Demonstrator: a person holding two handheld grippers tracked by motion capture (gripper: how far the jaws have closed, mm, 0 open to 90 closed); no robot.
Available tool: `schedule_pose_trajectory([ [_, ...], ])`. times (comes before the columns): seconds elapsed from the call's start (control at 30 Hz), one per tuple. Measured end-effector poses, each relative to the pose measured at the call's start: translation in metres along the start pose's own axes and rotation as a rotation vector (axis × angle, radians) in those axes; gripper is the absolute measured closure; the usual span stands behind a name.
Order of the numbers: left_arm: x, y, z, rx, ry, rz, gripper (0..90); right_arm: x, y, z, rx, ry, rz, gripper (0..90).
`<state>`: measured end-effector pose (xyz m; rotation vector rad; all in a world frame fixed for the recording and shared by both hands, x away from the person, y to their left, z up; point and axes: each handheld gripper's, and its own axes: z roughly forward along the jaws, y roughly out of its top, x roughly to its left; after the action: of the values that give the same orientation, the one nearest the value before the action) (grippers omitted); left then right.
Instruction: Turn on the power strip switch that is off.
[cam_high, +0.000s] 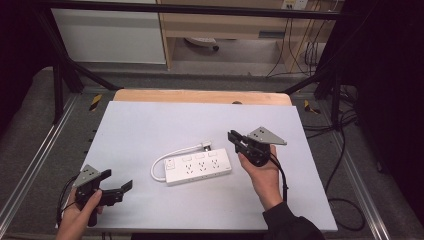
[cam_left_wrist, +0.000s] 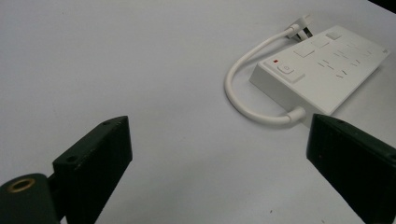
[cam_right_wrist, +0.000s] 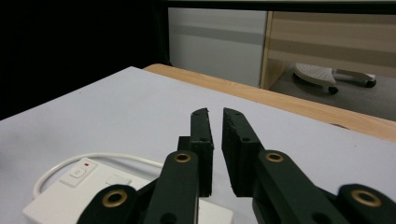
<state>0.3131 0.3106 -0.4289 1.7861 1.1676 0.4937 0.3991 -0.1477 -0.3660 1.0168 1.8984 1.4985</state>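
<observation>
A white power strip (cam_high: 198, 168) lies flat in the middle of the white table top (cam_high: 150, 125). Its short white cable (cam_high: 159, 163) loops round its left end to the plug (cam_high: 205, 146) behind it. My left gripper (cam_high: 117, 180) is at the front left, open wide and empty, well apart from the strip. In the left gripper view the jaws frame bare table, with the power strip (cam_left_wrist: 327, 70) and its switch end ahead to the right. My right gripper (cam_high: 232, 135) hovers just right of the strip. Its jaws (cam_right_wrist: 215, 112) stand almost together with nothing between them, above the power strip (cam_right_wrist: 88, 191).
A wooden edge (cam_high: 200, 96) runs along the back of the table. Black frame bars (cam_high: 65, 65) stand at both back corners. Dark cables (cam_high: 345, 150) lie on the floor to the right. A cabinet (cam_right_wrist: 327, 37) and a wheeled base (cam_right_wrist: 327, 74) sit beyond.
</observation>
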Motion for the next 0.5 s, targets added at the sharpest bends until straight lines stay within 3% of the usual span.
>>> schedule_pose_trajectory([
  [0.1, 0.000, 0.000, 0.000, 0.004, 0.001, 0.002, 7.1, 0.001, -0.002, 0.007, -0.014, 0.030, 0.030, 87.8],
  [0.5, 0.000, 0.000, 0.000, 0.007, 0.000, 0.001, 7.1, 0.006, -0.010, 0.024, 0.027, 0.038, 0.050, 90.0],
])
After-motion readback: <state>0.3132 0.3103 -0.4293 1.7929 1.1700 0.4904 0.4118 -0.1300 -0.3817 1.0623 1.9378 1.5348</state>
